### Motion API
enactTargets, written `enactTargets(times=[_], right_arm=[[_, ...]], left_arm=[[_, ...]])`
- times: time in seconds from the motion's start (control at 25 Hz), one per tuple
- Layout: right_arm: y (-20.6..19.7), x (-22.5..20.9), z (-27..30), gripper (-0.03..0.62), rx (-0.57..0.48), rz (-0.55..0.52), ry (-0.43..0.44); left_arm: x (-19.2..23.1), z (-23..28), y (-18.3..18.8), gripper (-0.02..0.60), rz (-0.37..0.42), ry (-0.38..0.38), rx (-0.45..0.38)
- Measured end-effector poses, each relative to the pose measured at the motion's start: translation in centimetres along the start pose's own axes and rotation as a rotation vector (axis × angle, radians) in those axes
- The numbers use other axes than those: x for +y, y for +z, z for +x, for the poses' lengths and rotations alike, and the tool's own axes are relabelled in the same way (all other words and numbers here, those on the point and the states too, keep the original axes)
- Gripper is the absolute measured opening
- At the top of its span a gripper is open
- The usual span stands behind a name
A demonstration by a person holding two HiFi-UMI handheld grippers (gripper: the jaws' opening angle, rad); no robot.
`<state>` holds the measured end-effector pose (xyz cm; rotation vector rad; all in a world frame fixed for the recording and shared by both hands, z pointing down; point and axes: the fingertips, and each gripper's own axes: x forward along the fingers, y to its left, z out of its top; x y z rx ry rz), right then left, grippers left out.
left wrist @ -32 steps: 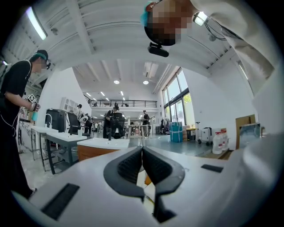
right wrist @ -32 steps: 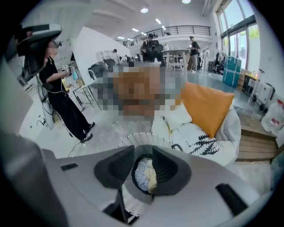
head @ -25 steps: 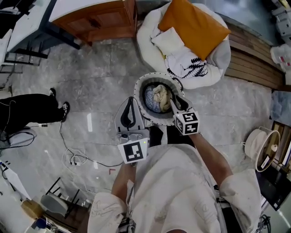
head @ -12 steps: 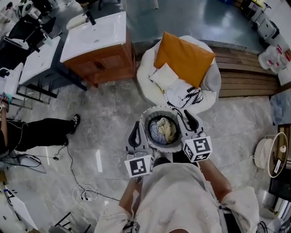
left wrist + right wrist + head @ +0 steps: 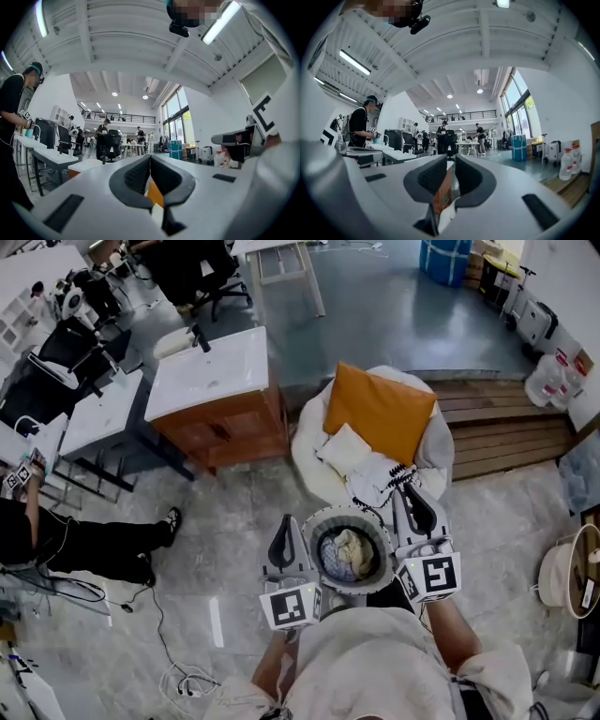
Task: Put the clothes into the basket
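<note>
Left gripper, jaws pressed together, empty; right gripper, jaws closing, narrow gap, nothing between; the two flank the basket in the head view, clothes inside it.

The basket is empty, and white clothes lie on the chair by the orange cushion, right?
No: the head view shows the basket holds bundled clothes. White clothes do lie on the chair by the orange cushion.
</note>
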<state>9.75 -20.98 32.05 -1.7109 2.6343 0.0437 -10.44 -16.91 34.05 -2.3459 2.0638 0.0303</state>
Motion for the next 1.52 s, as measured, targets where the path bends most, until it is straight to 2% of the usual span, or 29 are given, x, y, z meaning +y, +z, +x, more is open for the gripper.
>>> enactTargets(times=[0.28, 0.68, 1.52], right_arm=[[3.1, -0.4, -0.6, -0.011, -0.061, -0.024, -0.032], [4.5, 0.6, -0.9, -0.012, -0.083, -0.05, -0.01], [4.6, 1.1, -1.8, -0.012, -0.087, -0.059, -0.032]], left_arm=[[-0.1, -0.5, 3.3, 0.005, 0.031, -0.013, -0.055], [0.1, -1.4, 5.5, 0.005, 0.047, -0.01, -0.082], [-0.2, -1.8, 5.2, 0.005, 0.038, -0.019, -0.084]])
